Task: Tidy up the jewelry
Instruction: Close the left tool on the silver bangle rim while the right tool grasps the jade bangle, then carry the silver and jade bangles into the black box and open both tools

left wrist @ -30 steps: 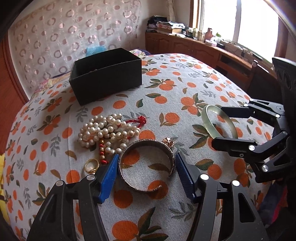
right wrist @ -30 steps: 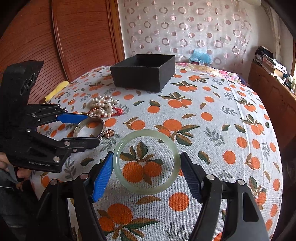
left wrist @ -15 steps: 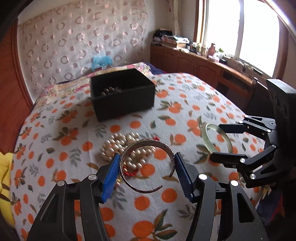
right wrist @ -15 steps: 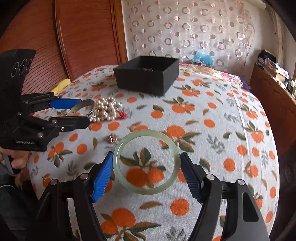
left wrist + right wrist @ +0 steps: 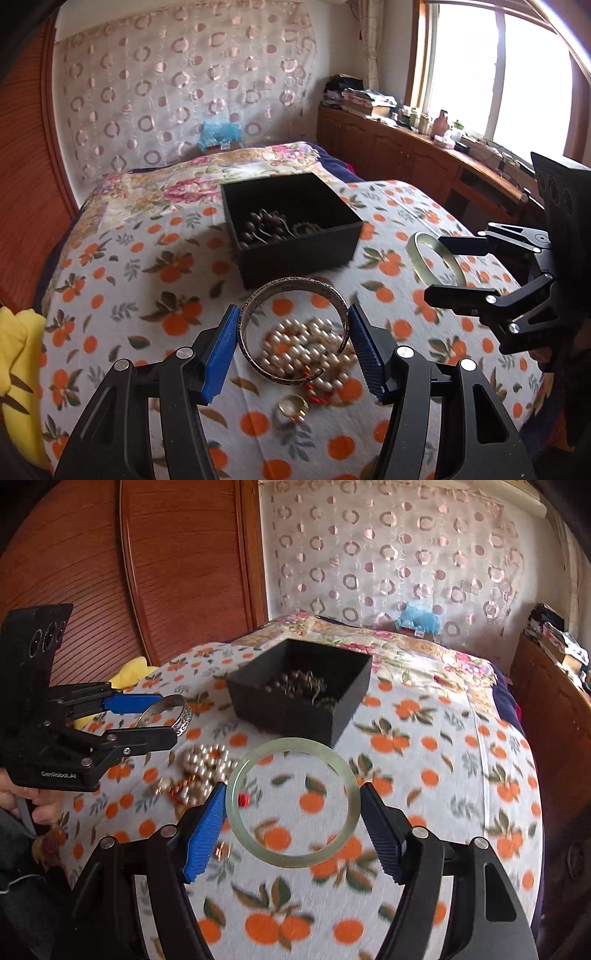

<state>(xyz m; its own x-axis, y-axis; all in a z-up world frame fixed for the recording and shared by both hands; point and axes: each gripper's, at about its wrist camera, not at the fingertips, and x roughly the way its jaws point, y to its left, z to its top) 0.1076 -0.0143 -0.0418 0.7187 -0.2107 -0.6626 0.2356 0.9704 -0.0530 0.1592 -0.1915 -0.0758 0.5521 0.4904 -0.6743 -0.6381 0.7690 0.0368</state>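
Left gripper (image 5: 291,341) clamped on silver cuff bracelet (image 5: 293,295), held above pearl necklace (image 5: 306,347) and gold ring (image 5: 293,405) on orange-print cloth (image 5: 147,280). Right gripper (image 5: 293,812) clamped on green bangle (image 5: 293,744), lifted near black box (image 5: 291,709) holding dark beads (image 5: 295,683).

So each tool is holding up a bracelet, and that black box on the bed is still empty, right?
Not empty: the left wrist view shows dark beads already lying in the black box. The rest holds: left gripper grips the silver bangle, right gripper the green bangle.
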